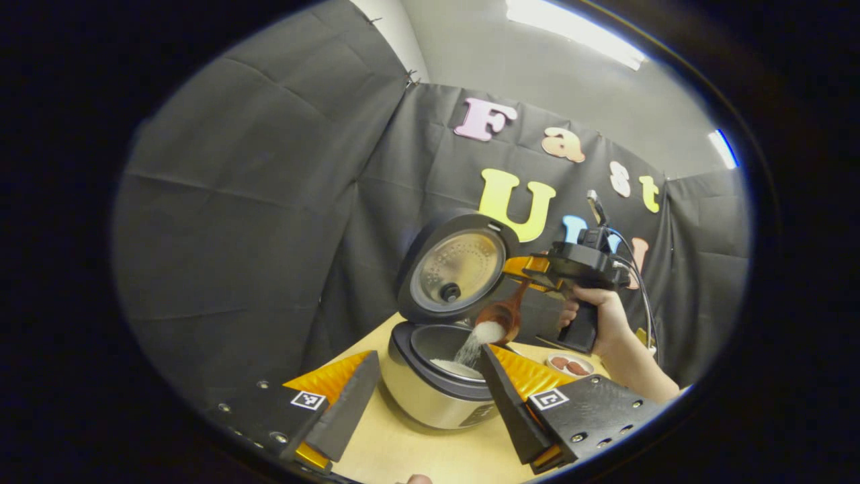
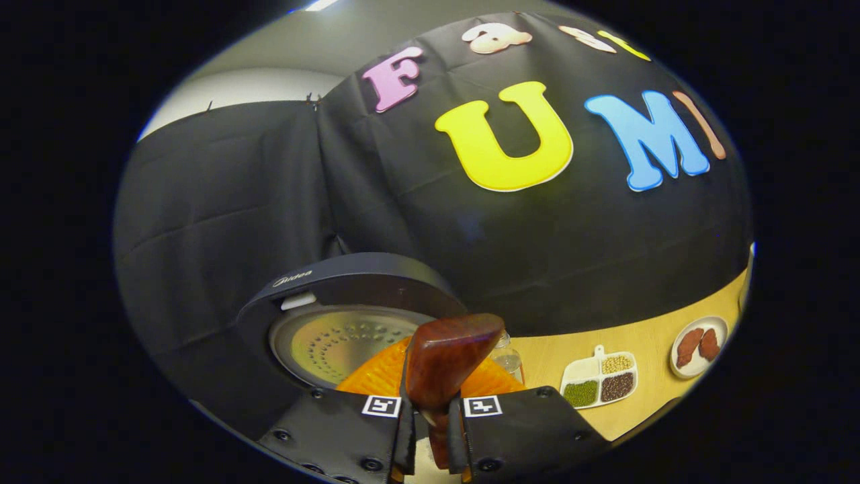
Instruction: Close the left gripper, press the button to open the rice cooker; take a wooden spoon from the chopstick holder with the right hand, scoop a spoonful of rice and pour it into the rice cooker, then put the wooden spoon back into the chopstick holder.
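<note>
1. The rice cooker [image 1: 437, 383] stands open on a pale wooden worktop [image 1: 416, 450]. Its lid [image 1: 457, 269] is tipped up and back, showing a round metal inner plate with a dark knob near the middle.
2. In the right gripper view, pale script is printed on the dark outer rim of the lid [image 2: 349, 282]. It looks like a brand name, but it is too small to read with certainty.
3. Square black-and-white coded markers sit on the bodies of both grippers, just behind the fingers.
4. The right gripper [image 1: 531, 272] is held in a person's hand [image 1: 601, 316] above and to the right of the cooker. Its fingers [image 2: 406, 430] are clenched on the handle of the wooden spoon [image 2: 447, 363].
5. In the left gripper view, the wooden spoon [image 1: 502, 312] is tilted bowl-down over the open pot. White rice [image 1: 474, 343] streams from it onto a small heap already inside.
6. The left gripper [image 1: 426, 396] hovers near the front of the cooker. Its fingers [image 1: 346, 410] are spread apart and grasp nothing.
7. On the worktop to the right lie a small white divided dish [image 2: 600, 383] holding green, tan and dark grains, and a round plate [image 2: 700, 346] with reddish-brown pieces.
8. Black cloth lines the booth behind and to the left. Above it are a grey wall and bright ceiling strip lights [image 1: 571, 30].
</note>
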